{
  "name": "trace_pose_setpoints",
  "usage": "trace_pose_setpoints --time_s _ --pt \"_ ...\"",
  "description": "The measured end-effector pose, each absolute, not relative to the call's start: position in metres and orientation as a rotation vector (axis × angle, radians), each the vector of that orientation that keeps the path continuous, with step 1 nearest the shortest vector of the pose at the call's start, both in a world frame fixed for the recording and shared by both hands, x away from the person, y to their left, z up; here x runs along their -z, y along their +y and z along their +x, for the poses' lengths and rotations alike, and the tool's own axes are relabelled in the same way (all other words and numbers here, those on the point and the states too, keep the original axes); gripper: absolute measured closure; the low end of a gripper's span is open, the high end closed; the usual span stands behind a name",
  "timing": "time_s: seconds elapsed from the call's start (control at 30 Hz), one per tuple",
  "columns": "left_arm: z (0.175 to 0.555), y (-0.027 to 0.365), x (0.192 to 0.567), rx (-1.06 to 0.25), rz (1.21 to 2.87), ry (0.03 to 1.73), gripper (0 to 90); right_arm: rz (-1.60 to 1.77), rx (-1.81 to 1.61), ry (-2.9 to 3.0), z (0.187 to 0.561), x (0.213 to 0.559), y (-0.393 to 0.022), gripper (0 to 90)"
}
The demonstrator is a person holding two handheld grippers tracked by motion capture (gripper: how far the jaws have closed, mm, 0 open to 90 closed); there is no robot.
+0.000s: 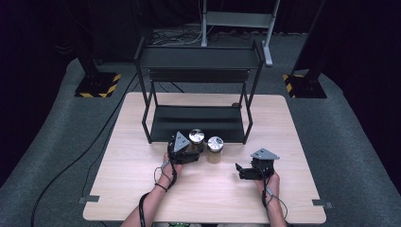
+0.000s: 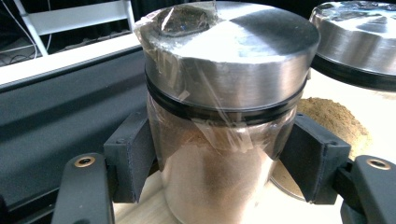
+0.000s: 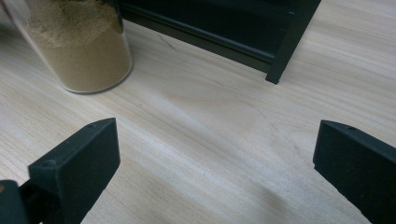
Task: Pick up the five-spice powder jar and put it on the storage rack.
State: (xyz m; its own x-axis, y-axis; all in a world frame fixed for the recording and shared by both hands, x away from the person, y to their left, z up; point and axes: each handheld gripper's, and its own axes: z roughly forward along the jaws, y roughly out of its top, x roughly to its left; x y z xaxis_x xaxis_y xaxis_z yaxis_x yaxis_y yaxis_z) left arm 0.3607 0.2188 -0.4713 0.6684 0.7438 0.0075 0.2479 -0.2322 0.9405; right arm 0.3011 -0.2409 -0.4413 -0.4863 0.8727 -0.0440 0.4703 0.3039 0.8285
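Gripping the left jar (image 2: 224,116) low on its glass body, the left gripper (image 1: 185,152) has its fingers (image 2: 128,158) pressed on both sides, the jar standing on the bench (image 1: 142,161) just before the black shelf (image 1: 198,120). Lifting it straight up should keep it clear of the second jar (image 1: 215,149) beside it. The right gripper (image 3: 215,172) waits with fingers wide, holding nothing.

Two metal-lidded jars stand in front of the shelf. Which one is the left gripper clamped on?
The left jar, holding darker brown powder: the left gripper has its pads against its glass. The right jar, with paler sandy powder, stands free beside it.
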Motion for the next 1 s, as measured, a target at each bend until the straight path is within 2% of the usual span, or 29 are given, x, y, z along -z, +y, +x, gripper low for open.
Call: trace_pose_setpoints --time_s 1.0 --pt "0.355 0.231 0.470 -0.590 1.720 0.835 30.7 1.182 -1.061 2.079 0.300 0.441 -0.239 0.0"
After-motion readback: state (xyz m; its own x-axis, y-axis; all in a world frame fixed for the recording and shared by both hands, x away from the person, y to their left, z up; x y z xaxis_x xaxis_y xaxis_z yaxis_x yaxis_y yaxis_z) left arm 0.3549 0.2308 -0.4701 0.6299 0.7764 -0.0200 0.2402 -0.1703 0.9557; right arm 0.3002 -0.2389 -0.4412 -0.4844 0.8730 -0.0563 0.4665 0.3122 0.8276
